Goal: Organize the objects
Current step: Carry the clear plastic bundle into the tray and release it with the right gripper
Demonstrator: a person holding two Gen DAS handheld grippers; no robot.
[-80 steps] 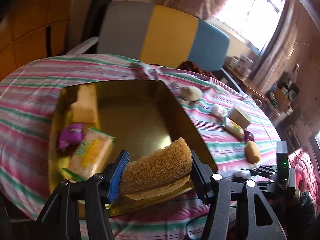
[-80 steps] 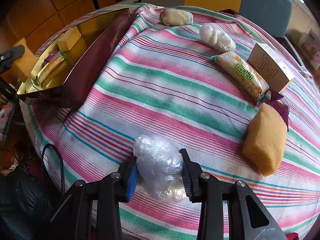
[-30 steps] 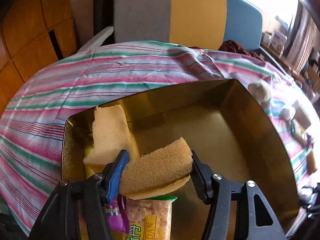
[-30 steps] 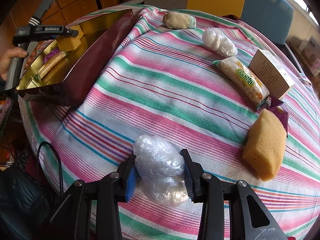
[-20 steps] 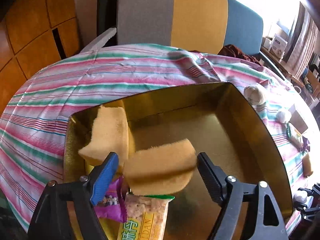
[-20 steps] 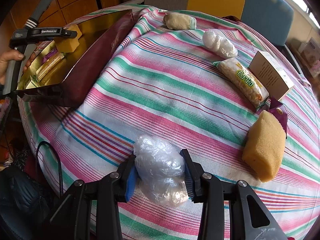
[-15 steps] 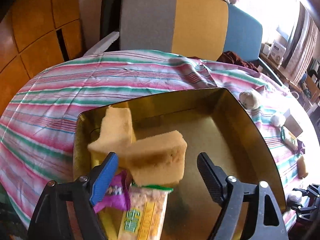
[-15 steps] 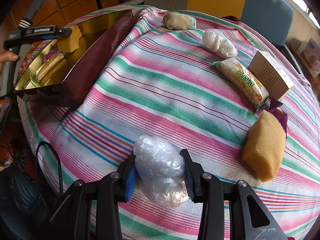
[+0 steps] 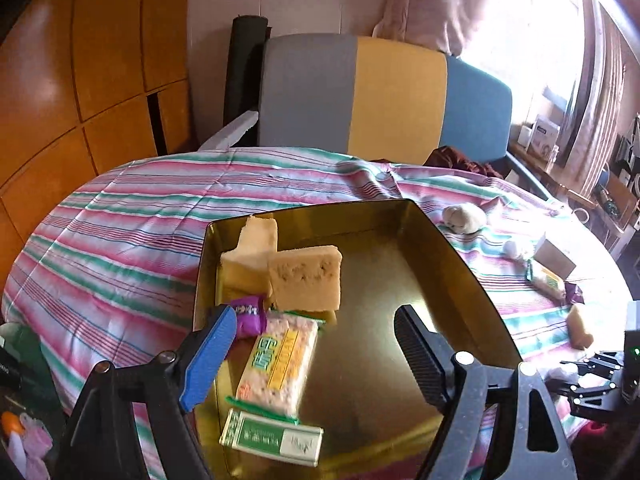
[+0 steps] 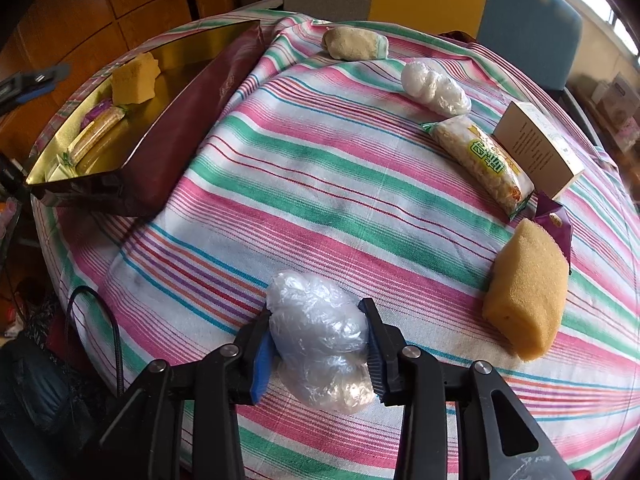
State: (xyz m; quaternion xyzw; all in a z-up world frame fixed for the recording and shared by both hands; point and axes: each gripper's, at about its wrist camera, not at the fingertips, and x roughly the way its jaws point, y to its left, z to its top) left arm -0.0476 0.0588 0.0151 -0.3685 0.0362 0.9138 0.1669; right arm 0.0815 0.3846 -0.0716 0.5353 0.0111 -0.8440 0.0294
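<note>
Left wrist view: the left gripper [image 9: 316, 332] hangs over the shallow gold-lined rectangular box [image 9: 460, 276], its jaws spread wide with nothing between them. The coarse yellow sponge wedge [image 9: 306, 278] that was pinched between those fingers a second ago now lies in the box near its far-left corner, leaning against a paler yellow sponge block [image 9: 250, 250] that stands by the far wall. Just nearer are a crinkled purple snack wrapper [image 9: 250, 314], a clear-wrapped puffed-rice bar with yellow and green print [image 9: 280, 364] and, by the near edge, a flat green-and-white carton [image 9: 272, 440]. The box's right half is bare reflective foil. It rests on the pink, green and white striped tablecloth [image 9: 120, 240].

Right wrist view: the right gripper [image 10: 318, 340] is clamped on a crumpled translucent plastic-bag bundle [image 10: 320, 332] near the cloth's near edge, just as in the earlier frames (no shift at all). Along the right edge lie a porous orange-yellow sponge loaf [image 10: 528, 292], a second purple wrapper [image 10: 554, 220] tucked partly under it, a long rice-cracker packet [image 10: 480, 160] and a cream cardboard box [image 10: 536, 148]. Farther back sit a white plastic bundle [image 10: 434, 88] and a beige wrapped lump [image 10: 354, 42]. The gold box, maroon outside, occupies the far-left corner.
</note>
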